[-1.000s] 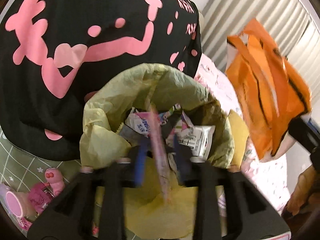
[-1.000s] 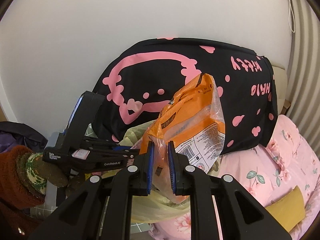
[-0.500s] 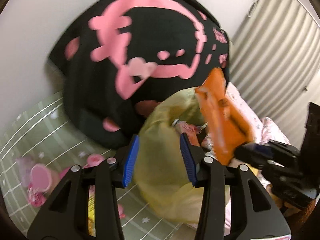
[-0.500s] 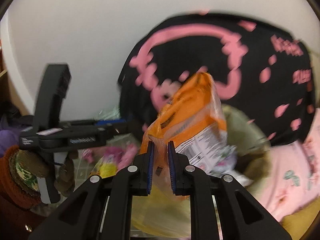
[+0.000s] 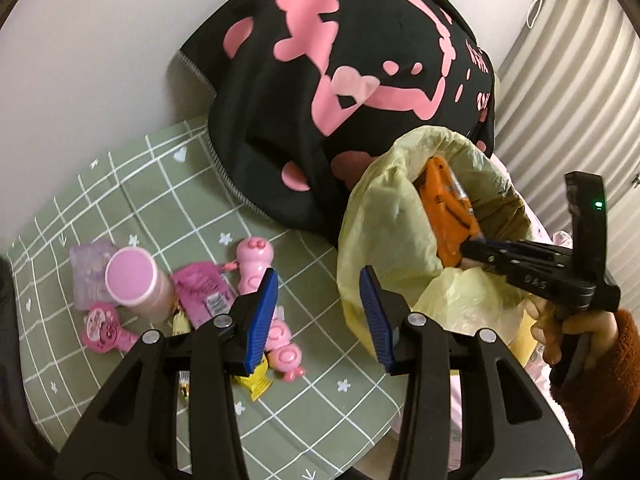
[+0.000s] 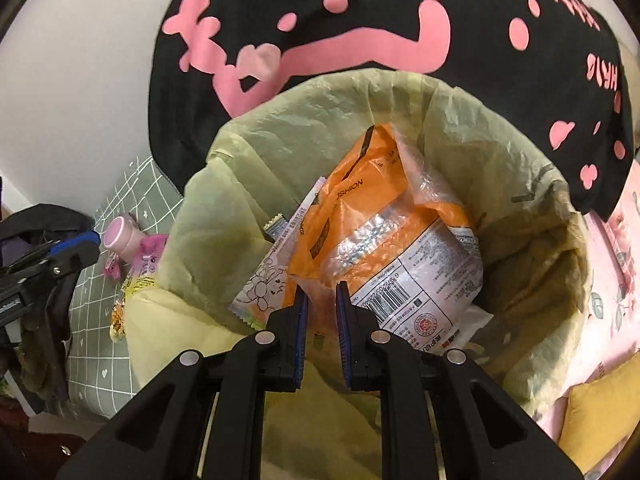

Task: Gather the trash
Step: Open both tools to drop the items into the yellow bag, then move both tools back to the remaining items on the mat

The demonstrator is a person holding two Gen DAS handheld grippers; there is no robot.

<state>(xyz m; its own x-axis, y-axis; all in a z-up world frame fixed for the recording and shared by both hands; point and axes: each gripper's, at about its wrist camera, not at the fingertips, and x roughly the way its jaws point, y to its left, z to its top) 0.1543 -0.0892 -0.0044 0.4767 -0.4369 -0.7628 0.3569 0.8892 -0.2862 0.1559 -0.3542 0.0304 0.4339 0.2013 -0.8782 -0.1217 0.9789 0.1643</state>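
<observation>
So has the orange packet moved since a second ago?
Yes. The orange packet has gone down from in front of the black cushion into the yellow bag; the right claw has just been opening around it.

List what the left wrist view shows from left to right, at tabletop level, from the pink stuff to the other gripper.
Round pink fan toy → pink-lidded jar → magenta wrapper → pink pig toy → yellow trash bag → orange packet inside the bag → right gripper → hand holding it.
</observation>
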